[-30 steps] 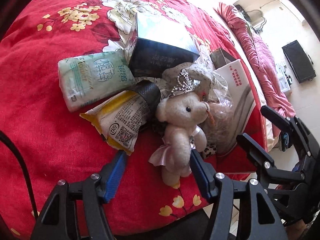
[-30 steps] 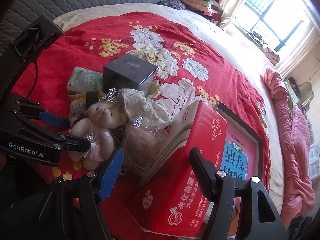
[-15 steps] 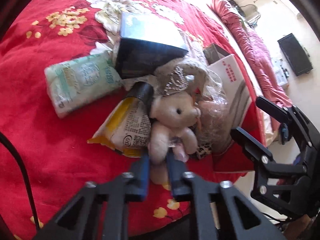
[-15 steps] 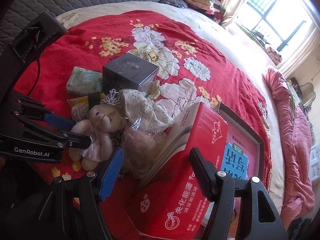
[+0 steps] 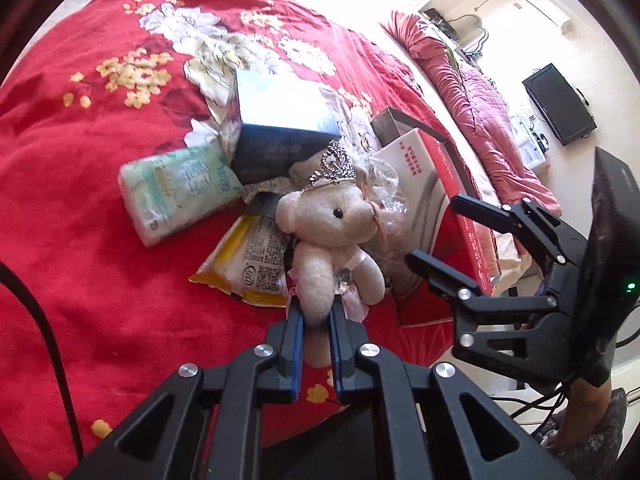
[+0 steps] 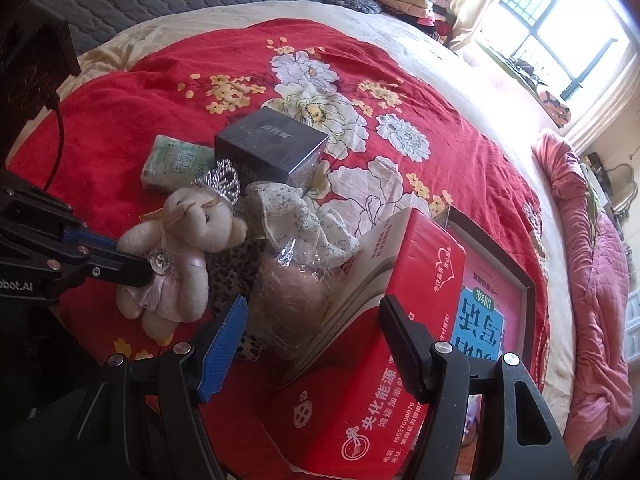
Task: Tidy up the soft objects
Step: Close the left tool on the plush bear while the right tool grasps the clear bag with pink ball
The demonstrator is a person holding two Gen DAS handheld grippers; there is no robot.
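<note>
A: Bed (image 6: 132,92) under a red quilt, plush, printed with pale flowers. Where's the soft toy?

B: Cream fuzzy teddy bear (image 5: 332,236), beaded tiara on its head, at the near edge of the pile, beside a crinkly yellow packet (image 5: 248,260). Left tongs (image 5: 316,320) pinched narrow on one leg.

A: Right tongs (image 6: 316,320)?

B: Spread wide, holding nothing, above a glossy red carton (image 6: 384,384). Behind: dark square box (image 6: 272,148), soft green tissue pack (image 5: 180,192).

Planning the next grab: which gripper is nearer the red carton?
Right. The right gripper hangs open just over the red carton, while the left gripper is off to its side, shut on the teddy bear.
</note>
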